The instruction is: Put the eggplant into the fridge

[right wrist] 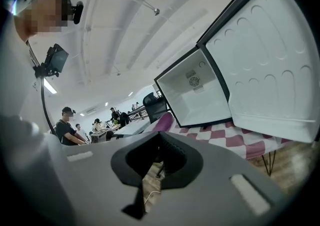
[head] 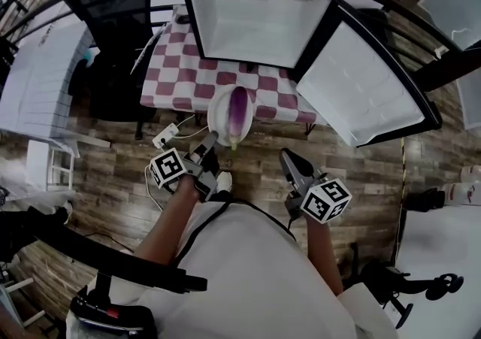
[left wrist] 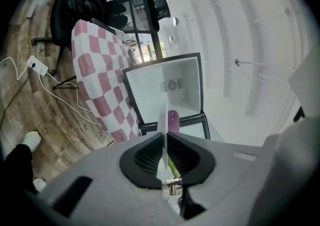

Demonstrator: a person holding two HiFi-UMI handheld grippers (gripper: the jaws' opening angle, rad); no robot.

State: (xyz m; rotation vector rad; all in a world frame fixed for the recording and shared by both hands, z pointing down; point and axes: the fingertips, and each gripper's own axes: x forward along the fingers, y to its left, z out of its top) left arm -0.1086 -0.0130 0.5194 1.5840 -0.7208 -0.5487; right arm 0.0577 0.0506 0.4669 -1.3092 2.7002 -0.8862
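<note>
Head view: left gripper (head: 211,142) is clamped on the near rim of a white plate (head: 219,116). The eggplant (head: 239,110) lies on that plate just beyond the jaws, with its green stem toward the gripper. The plate is held at the near edge of the checkered table (head: 197,78), which bears the open fridge (head: 259,22). The right gripper (head: 288,158) has its jaws together and empty, and it stands apart from the plate.

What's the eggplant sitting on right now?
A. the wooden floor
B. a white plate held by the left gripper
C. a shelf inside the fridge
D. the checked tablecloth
B: the eggplant lies on a white plate whose rim is clamped in the left gripper, out in front of the open fridge and not yet inside it.
</note>
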